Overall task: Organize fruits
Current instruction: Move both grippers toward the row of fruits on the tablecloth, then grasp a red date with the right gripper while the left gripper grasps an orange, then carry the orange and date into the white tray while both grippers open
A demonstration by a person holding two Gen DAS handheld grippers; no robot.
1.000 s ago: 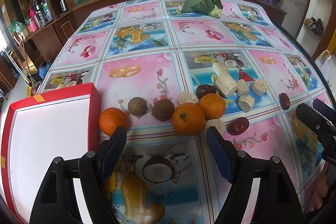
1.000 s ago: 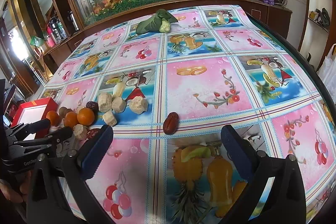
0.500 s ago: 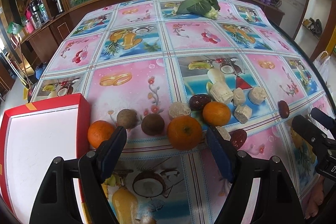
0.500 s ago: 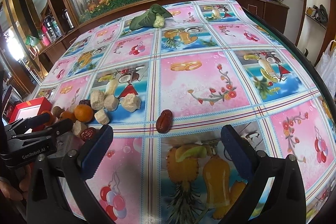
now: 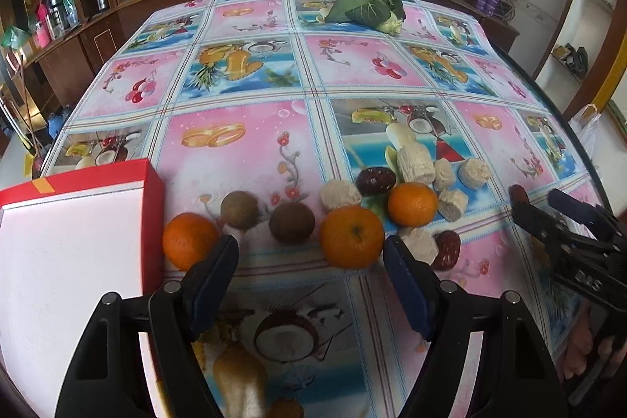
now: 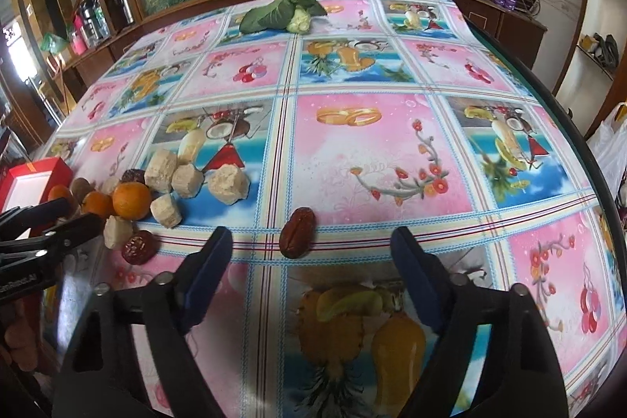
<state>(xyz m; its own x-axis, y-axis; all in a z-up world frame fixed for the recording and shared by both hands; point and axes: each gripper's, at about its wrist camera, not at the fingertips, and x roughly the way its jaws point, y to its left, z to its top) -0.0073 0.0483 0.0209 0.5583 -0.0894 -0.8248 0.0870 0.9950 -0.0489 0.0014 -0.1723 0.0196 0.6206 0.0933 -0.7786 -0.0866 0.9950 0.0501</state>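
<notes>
Fruits lie bunched in the middle of the left wrist view, on a tablecloth (image 5: pixel 243 128) printed with fruit squares. We count three oranges: one at lower left (image 5: pixel 189 240) just beside the red box (image 5: pixel 156 222), a big one (image 5: pixel 352 236) between our left gripper's (image 5: pixel 311 257) spread fingers, and a third (image 5: pixel 412 203) up and to its right. Two brown round fruits (image 5: pixel 239 209) sit between the first two oranges, pale banana chunks (image 5: pixel 416 165) and dark red dates (image 5: pixel 375 180) cluster right of centre. In the right wrist view a lone date (image 6: pixel 297 237) lies at centre, just ahead of our right gripper (image 6: pixel 311 249) — its fingers wide apart, holding nothing. At the top of that frame rests a leafy green vegetable (image 6: pixel 274 13), well apart from the pile.
</notes>
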